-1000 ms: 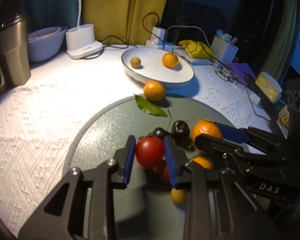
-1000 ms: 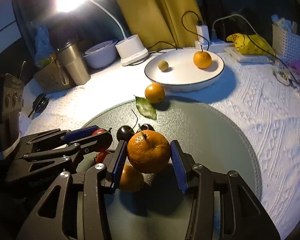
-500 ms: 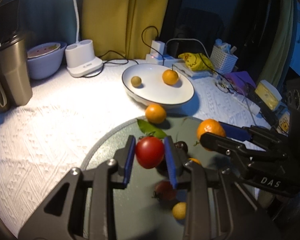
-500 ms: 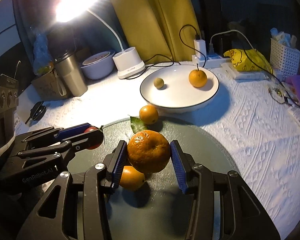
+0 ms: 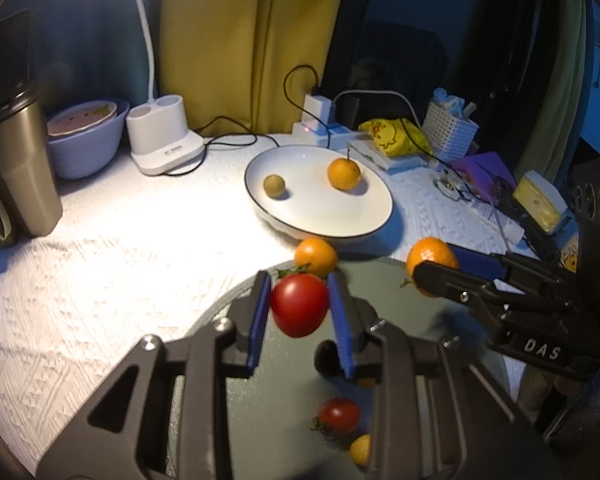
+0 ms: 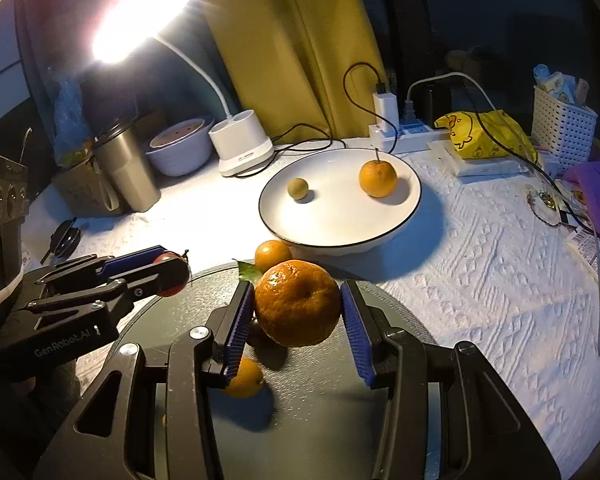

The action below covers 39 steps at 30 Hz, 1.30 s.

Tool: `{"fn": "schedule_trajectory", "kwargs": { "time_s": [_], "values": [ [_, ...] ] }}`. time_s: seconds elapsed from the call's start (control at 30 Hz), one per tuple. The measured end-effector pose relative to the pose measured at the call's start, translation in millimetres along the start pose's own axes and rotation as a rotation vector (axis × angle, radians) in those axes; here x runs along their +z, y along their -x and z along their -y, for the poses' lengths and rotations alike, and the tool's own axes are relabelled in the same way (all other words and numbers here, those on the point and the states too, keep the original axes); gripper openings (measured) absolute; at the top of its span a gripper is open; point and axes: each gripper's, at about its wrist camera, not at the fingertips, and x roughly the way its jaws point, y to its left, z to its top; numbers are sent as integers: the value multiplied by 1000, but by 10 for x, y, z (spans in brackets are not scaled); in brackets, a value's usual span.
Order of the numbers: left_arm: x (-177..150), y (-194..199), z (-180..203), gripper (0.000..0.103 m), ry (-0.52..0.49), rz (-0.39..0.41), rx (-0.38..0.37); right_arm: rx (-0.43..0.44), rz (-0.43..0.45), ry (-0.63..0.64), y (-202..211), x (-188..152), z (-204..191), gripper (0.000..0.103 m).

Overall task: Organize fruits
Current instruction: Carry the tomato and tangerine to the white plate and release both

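Left gripper (image 5: 300, 312) pinched a glossy red tomato (image 5: 299, 304) above the grey round mat's (image 6: 404, 320) far edge. Right gripper (image 6: 298, 312) clamped a dimpled mandarin (image 6: 297, 302) alongside. White textured tablecloth (image 6: 480, 264), lamp-lit; dark fruit (image 5: 327, 358) below, possibly a cherry.

Tomato (image 5: 299, 304) and orange (image 6: 297, 303) higher, nearer plate (image 6: 396, 222)

Black gripper (image 5: 300, 312), blue pads (image 5: 258, 316), silver screws (image 5: 225, 325)

A glossy red tomato (image 5: 299, 304) sits clamped between the left gripper (image 5: 299, 305) pads. A dimpled orange mandarin (image 6: 297, 303) is pinched in the right gripper (image 6: 298, 312). Beyond both lies a white plate (image 6: 396, 222) holding two fruits.
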Motion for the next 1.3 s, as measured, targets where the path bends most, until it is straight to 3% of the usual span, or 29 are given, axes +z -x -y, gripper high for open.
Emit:
{"fn": "schedule_trajectory", "kwargs": {
  "time_s": [0.7,1.3],
  "values": [
    [387,-355,18,30,-44,22,2,-23,29,1,-212,391,309,47],
    [672,-950,-62,30,-49,-4,-21,-27,-12,8,-743,661,478,47]
  ]
}}
